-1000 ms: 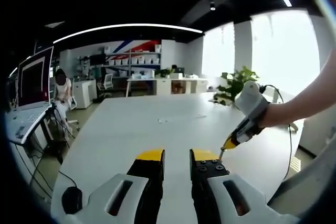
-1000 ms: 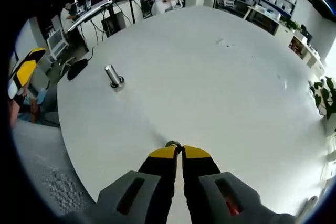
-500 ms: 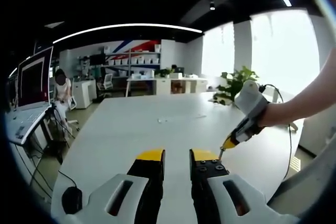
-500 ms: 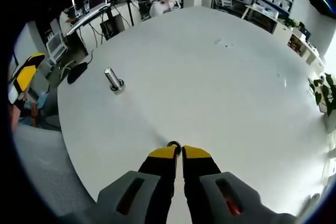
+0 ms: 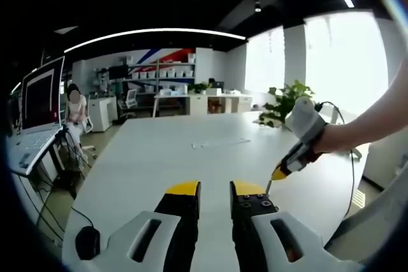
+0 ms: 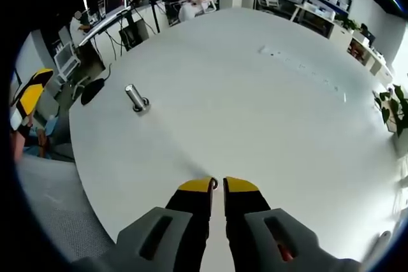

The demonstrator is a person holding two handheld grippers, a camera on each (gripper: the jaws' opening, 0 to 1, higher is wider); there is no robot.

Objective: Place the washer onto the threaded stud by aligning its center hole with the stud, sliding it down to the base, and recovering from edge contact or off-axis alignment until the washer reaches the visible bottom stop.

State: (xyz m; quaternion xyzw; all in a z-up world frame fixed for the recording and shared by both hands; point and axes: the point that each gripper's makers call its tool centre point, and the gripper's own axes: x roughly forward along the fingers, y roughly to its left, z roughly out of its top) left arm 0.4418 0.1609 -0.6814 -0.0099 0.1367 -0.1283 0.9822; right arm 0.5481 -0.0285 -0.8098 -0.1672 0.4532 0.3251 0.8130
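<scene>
Right gripper (image 6: 217, 185) pinches the washer (image 6: 213, 183) between its yellow tips — only a sliver of the ring shows — just above the white table (image 6: 268, 113), near its front edge. Well apart, toward the table's left edge, the threaded stud (image 6: 136, 97) stands on its base, leaning slightly in this view. Left gripper (image 5: 215, 188) hangs over the table with jaws parted, holding nothing.

Left gripper (image 5: 215, 189) hangs slightly parted; right gripper (image 6: 217, 185) angles down, jaws almost together.
</scene>
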